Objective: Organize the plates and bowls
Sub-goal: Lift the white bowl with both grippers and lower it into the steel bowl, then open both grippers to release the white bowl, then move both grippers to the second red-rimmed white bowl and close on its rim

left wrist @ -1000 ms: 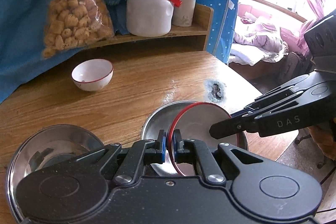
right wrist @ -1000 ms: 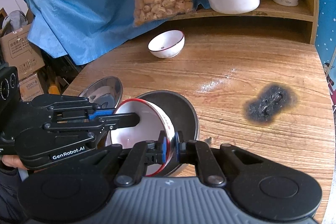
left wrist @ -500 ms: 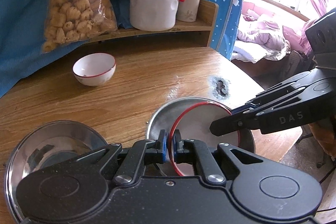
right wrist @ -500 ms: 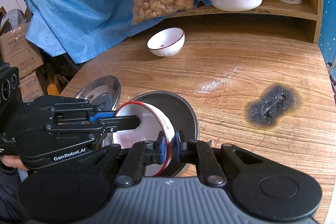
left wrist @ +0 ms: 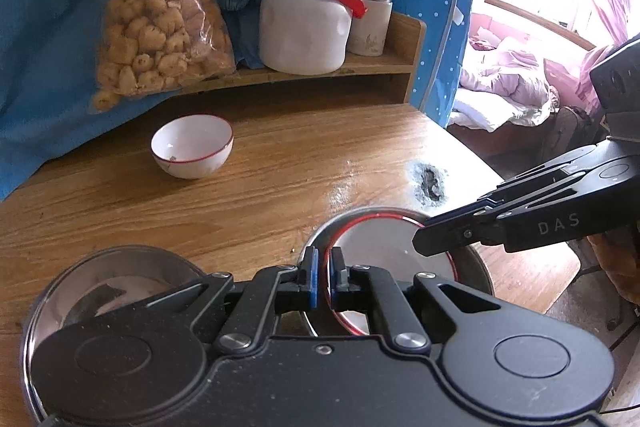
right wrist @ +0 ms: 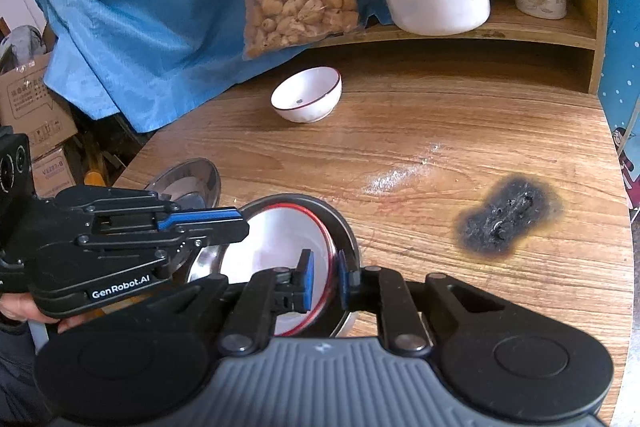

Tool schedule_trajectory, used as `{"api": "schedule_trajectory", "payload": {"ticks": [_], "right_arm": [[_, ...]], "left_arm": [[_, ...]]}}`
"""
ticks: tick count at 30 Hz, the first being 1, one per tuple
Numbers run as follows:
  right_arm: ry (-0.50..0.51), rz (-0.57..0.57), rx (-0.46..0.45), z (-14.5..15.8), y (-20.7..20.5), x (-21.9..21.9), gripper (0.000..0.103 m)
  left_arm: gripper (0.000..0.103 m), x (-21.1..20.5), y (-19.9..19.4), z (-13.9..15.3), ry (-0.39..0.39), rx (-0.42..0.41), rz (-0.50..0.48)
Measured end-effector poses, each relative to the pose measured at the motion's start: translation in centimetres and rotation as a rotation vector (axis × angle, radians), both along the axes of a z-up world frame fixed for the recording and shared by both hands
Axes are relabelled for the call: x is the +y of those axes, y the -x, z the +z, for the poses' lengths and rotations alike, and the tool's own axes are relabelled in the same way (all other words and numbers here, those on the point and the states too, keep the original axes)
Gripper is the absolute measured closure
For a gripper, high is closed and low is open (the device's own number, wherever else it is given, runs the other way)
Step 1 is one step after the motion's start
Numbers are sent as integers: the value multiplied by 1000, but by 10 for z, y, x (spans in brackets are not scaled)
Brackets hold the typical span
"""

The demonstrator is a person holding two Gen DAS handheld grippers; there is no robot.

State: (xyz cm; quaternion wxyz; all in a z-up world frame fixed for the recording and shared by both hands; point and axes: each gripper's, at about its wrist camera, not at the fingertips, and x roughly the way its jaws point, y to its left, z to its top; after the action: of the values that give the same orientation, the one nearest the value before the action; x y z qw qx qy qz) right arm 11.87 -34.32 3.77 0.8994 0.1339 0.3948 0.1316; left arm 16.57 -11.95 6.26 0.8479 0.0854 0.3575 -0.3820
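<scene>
A: Where was the red-rimmed bowl (left wrist: pixel 380 243)?

B: It sat tilted inside a steel bowl (left wrist: pixel 476 263) at the near edge of the table (left wrist: pixel 280 167), with both grippers on it.

A: Left gripper (left wrist: pixel 323 267)?

B: Clamped on the near rim, pads tight against both sides.

A: Right gripper (right wrist: pixel 324 267)?

B: Its jaws had just been opening. A narrow gap, with the rim between the pads and the inner pad clear of it, so no grip there.

A: Anything in the way?

B: The two grippers crowded each other. In the left wrist view the right one's fingers crossed over the bowl from 3 o'clock, and in the right wrist view the left one came in from 9 o'clock. A person's hand (right wrist: pixel 24 311) showed under it.

A: What was around?

B: Going by the left wrist view, from the red-rimmed bowl: a second steel bowl (left wrist: pixel 120 267) at 9 o'clock, just beside. A small white bowl (left wrist: pixel 192 147) at 11 o'clock, well apart and upright. A burn mark (left wrist: pixel 430 181) at 1 o'clock, near.

A: Further back?

B: At 12 o'clock a shelf (left wrist: pixel 400 67) held a white jug (left wrist: pixel 302 31) with a blue lid and red handle and a flask (left wrist: pixel 370 23) touching it. A bag of snacks (left wrist: pixel 160 35) leaned on blue cloth (left wrist: pixel 60 27) at 10 o'clock.
</scene>
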Motion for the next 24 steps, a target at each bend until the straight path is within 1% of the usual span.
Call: {"api": "schedule_trajectory", "payload": {"ticks": [7,10,11,12,13,14,15,16,17,18,19,21,23,24], "right_arm": [[-12,1,-61,14,8,-4,86],[-6,-3,-94,20,9,-4,86],[-7,-5,-105,22,9,-5,76],[-8,-6,-114,23,7,-6,56],[-7,-5,-122,25,6,-8,46],[-7,-7,-130,26,5,-9,34],[-6,-11,-135,26,3,-11,31],[-6,-13,-136,27,0,-13,30],[-5,-16,-138,27,-2,-14,24],[-3,-24,-142,28,-4,-15,15],[1,-38,-150,29,-6,-16,12],[8,-49,-161,30,-12,-18,6],[17,-63,-165,31,-19,-19,0],[23,-73,-168,31,-22,-20,0]], "left_arm": [[96,3,-5,12,36,-21,17],[90,6,-12,16,49,-26,43],[86,7,-15,16,51,-27,54],[85,9,-19,17,53,-28,70],[82,10,-22,17,54,-28,84],[74,12,-26,18,54,-27,98],[63,14,-30,18,60,-25,118],[56,16,-35,18,66,-23,139],[43,18,-39,18,73,-22,160],[33,20,-44,18,81,-23,183],[30,23,-48,18,94,-25,209],[13,28,-56,17,123,-17,247],[4,33,-64,14,145,7,285],[2,34,-69,13,153,18,300]]}}
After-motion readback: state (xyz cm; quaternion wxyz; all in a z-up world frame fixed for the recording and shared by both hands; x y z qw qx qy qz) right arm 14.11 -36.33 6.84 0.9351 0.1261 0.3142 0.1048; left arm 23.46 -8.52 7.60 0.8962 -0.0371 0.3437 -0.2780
